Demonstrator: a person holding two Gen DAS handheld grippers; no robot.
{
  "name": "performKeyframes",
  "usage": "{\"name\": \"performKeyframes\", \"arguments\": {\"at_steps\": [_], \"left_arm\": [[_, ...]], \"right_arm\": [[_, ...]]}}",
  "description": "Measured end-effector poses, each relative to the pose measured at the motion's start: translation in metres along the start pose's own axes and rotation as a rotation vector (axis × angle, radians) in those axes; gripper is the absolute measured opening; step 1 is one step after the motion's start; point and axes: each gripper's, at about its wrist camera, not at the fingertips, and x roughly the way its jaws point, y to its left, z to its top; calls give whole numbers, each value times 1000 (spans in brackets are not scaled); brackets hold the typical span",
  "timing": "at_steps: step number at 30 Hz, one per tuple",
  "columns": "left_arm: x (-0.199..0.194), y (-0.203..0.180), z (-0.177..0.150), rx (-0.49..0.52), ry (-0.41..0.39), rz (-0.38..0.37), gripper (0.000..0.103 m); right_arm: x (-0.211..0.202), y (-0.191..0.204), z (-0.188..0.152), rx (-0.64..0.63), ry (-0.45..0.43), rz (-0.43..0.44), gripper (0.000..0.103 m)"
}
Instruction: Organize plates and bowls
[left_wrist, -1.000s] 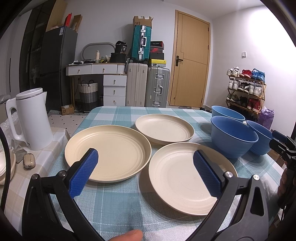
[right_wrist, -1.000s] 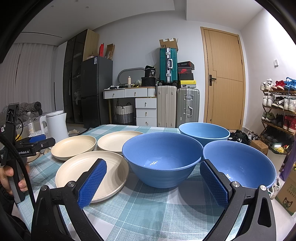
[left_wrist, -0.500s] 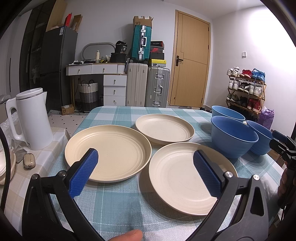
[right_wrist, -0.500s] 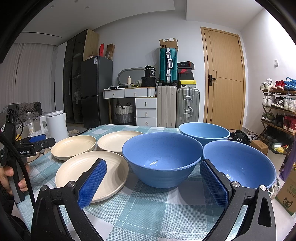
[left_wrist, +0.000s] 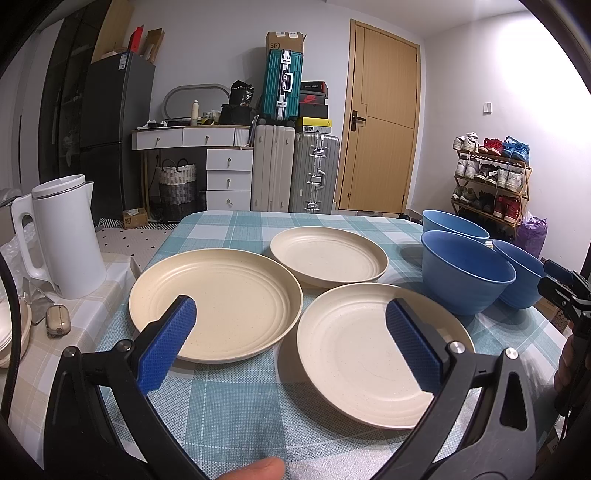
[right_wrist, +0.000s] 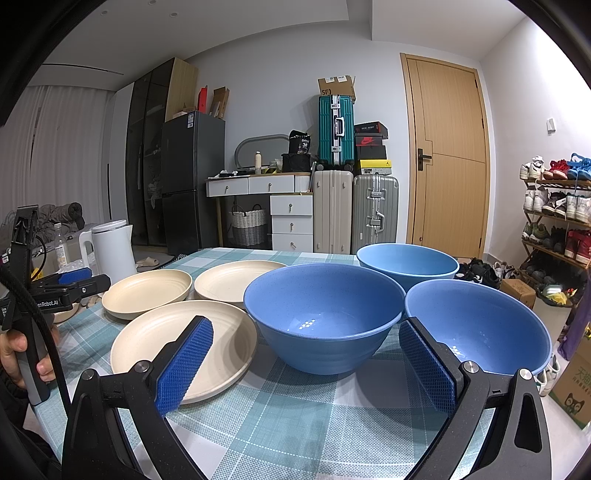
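Nothing was stacked at this point: three cream plates and three blue bowls all sat singly on the checked tablecloth (left_wrist: 229, 398).

Left gripper (left_wrist: 291, 347) was spread wide, holding nothing, blue pads hanging low in the frame over the near edges of two plates. Right gripper (right_wrist: 303, 362) was equally wide and empty, framing the nearest bowl.

Plates, left wrist view:
- left plate (left_wrist: 216, 302), centre-left
- near plate (left_wrist: 369, 350), lower centre-right, its rim just beside or slightly under the left plate's; can't tell if they touched
- far plate (left_wrist: 328, 254), centre, behind the other two

Bowls, right wrist view:
- middle bowl (right_wrist: 323, 314), centre
- right bowl (right_wrist: 476, 328), just beside it at right
- far bowl (right_wrist: 406, 262), behind both

My read: this was the pre-grasp step, one tool per group.

How to do it well:
- Plates are shallow, so pinch a rim with one pad inside and one under the lip. Come in low and tilted.
- Take the near plate first; it had the most free rim facing the left gripper.
- Lift clear before moving over, or it will drag the neighbour.
- For bowls, pinch the wall over the rim, then lower straight down into the next one.
- Smooth dishware may slip, so bite deep.

Kettle (left_wrist: 62, 236), at the left edge, was well apart from all this.
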Motion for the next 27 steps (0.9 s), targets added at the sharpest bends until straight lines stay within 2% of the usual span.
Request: {"name": "performKeyframes", "arguments": {"at_steps": [25, 27], "left_arm": [[0, 0, 0, 1, 1, 4, 103], [-2, -1, 1, 1, 1, 7, 103]], "right_arm": [[0, 0, 0, 1, 1, -1, 103], [1, 0, 0, 6, 5, -21, 103]]}}
